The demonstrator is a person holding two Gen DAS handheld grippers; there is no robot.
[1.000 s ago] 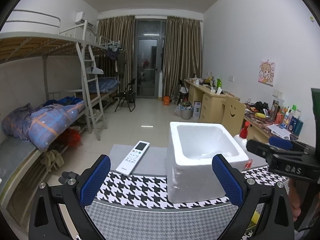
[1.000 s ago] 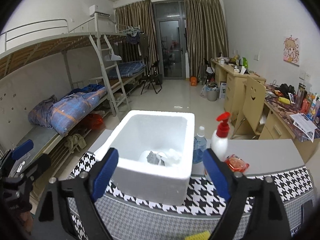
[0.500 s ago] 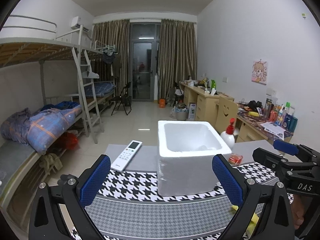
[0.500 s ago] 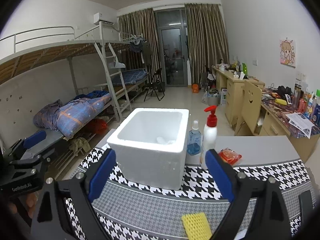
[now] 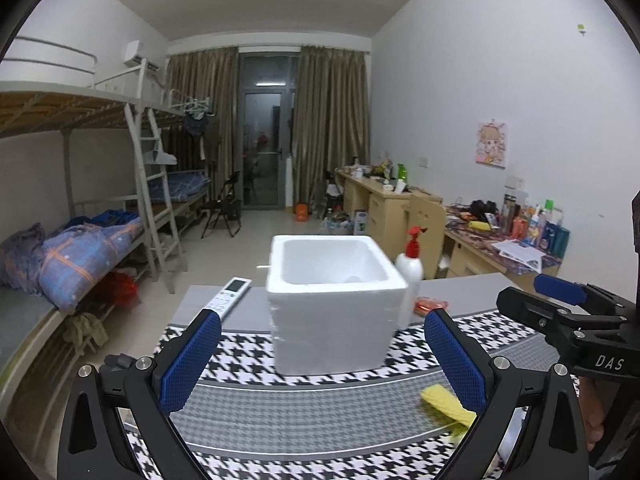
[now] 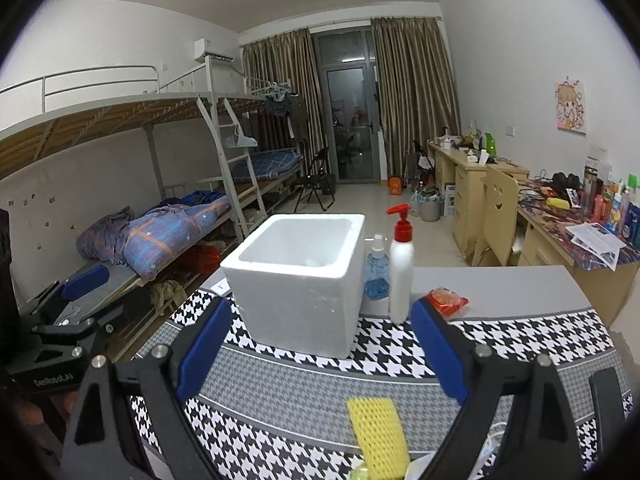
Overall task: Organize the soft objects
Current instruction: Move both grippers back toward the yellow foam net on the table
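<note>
Both claws, left claw (image 5: 322, 356) and right claw (image 6: 320, 344), gape empty. Yellow foam net (image 6: 378, 430) lies on counter (image 6: 516, 288), outside foam box (image 6: 300, 276); box contents unclear. Sorting seemingly unfinished.

Bunk beds (image 5: 100, 184) left, desks (image 5: 384, 200) right, curtained glass door (image 5: 262, 140).

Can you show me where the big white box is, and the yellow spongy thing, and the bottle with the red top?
white foam box (image 6: 298, 292): right wrist view, on its front wall.
yellow foam net (image 6: 376, 430): right wrist view, on the middle of its mesh.
red-topped pump bottle (image 6: 401, 276): right wrist view, on its white body.
</note>
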